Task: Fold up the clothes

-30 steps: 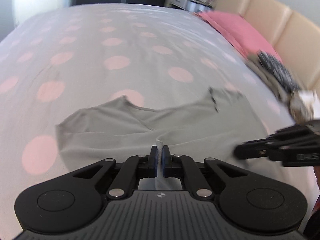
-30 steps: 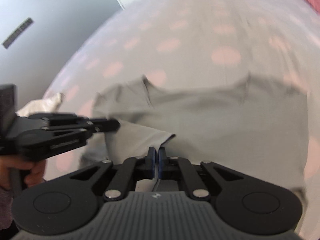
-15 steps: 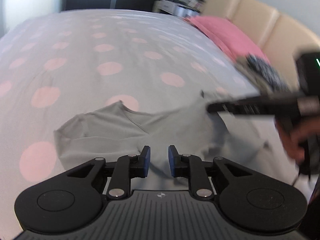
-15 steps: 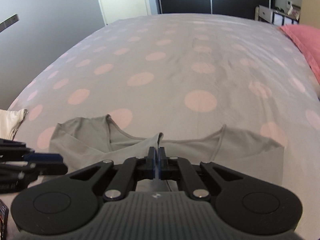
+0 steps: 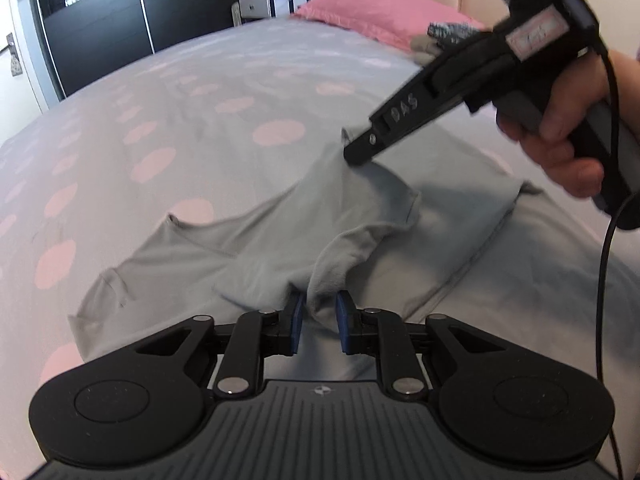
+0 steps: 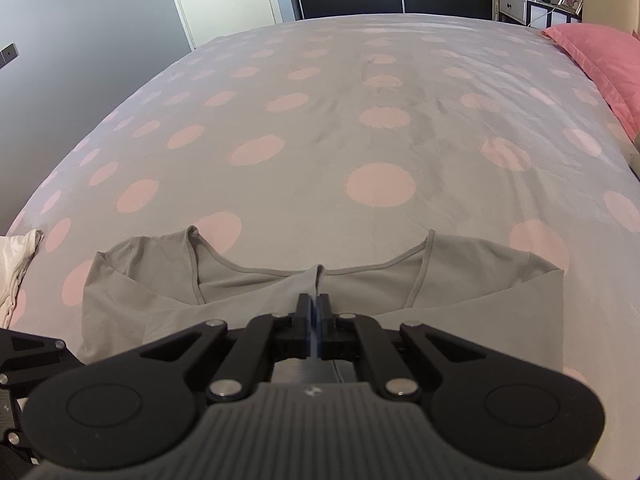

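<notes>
Pinching the grey top (image 5: 240, 248) at two spots, you are in the middle of a fold, with both grips on and the carry-over not yet done. Your left gripper (image 5: 319, 322) is closing its fingers on a bunched ridge of cloth at the near edge. The blue pads sit close on either side of the wad, so the gap is narrow and filled with fabric. Your right gripper (image 6: 314, 312) has its fingers pressed fully together on a thin pleat just below the neckline, and the left view shows its tip tenting the cloth up off the bed (image 6: 320, 140). Your right hand (image 5: 560, 140) holds its handle up at the right. The next move probably calls for lifting both pinches together and laying that part across the body, keeping the tension even so the wad on the left doesn't drag the layers skewed. The top lies on the near part of the spotted bed, neckline away from you. It is soft, thin and creased, with one side already doubled over and a sleeve sticking out on the left. A pink pillow (image 5: 380, 8) lies well apart at the far right.
</notes>
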The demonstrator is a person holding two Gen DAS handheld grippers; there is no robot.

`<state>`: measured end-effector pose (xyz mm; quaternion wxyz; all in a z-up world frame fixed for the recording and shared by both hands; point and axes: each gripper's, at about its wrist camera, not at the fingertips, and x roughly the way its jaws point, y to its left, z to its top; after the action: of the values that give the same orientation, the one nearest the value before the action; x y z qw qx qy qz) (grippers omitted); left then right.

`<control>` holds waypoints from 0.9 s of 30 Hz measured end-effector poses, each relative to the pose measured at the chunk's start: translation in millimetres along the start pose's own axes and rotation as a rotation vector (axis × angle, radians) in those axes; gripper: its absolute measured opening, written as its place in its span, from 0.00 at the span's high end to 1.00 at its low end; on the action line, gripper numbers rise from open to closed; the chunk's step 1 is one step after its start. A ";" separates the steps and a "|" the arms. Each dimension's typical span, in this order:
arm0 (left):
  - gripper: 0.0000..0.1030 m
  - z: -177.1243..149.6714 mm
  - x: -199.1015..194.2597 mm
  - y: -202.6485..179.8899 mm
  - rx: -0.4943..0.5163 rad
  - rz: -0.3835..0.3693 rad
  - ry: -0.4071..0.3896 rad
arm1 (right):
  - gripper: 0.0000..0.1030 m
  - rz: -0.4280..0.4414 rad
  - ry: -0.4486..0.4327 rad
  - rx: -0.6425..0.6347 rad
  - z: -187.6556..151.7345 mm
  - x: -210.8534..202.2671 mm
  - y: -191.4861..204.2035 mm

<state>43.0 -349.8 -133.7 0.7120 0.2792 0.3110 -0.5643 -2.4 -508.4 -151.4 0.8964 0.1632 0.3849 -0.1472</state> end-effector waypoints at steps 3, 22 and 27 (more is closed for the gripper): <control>0.98 0.4 -4.2 -2.5 0.000 0.018 0.031 | 0.97 0.004 -0.013 0.003 1.5 -3.9 0.5; 0.77 -40.0 -36.8 11.3 -0.112 0.003 0.170 | 0.93 -0.005 0.100 0.058 -14.9 -9.2 -6.4; 0.62 -24.3 -43.5 48.7 -0.290 0.010 0.065 | 0.76 0.052 0.123 0.147 -19.1 -5.3 -19.9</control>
<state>80.1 -294.1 -114.2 0.7371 0.1930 0.4109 -0.5006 -25.9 -517.8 -163.4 0.8603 0.2472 0.4228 -0.1415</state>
